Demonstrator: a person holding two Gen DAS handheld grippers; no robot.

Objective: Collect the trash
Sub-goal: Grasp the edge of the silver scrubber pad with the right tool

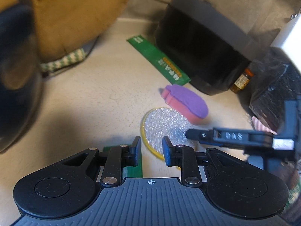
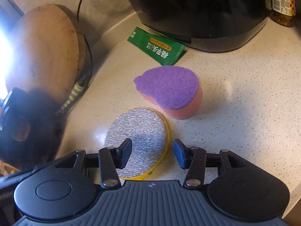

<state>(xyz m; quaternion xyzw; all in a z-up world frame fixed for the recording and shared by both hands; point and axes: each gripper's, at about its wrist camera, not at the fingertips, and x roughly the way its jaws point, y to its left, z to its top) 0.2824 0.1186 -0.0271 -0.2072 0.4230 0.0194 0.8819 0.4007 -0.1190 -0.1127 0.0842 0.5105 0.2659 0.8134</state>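
A green wrapper (image 1: 160, 60) (image 2: 157, 48) lies on the speckled counter against the black appliance. A purple-topped pink sponge (image 1: 187, 102) (image 2: 170, 91) lies in front of it. A round silver scouring pad with a yellow rim (image 1: 161, 126) (image 2: 140, 143) lies nearest. My left gripper (image 1: 151, 150) is open over the counter, a second green piece (image 1: 131, 169) under its left finger. My right gripper (image 2: 152, 153) is open, its jaws either side of the silver pad's near edge. It also shows in the left wrist view (image 1: 190, 133), reaching in from the right.
A black appliance (image 1: 203, 50) (image 2: 203, 11) stands at the back with a cable behind it. A round wooden board (image 1: 69, 18) (image 2: 43, 52) leans at the left over a green-checked cloth (image 1: 62, 62). A jar (image 2: 283, 3) stands at the far right.
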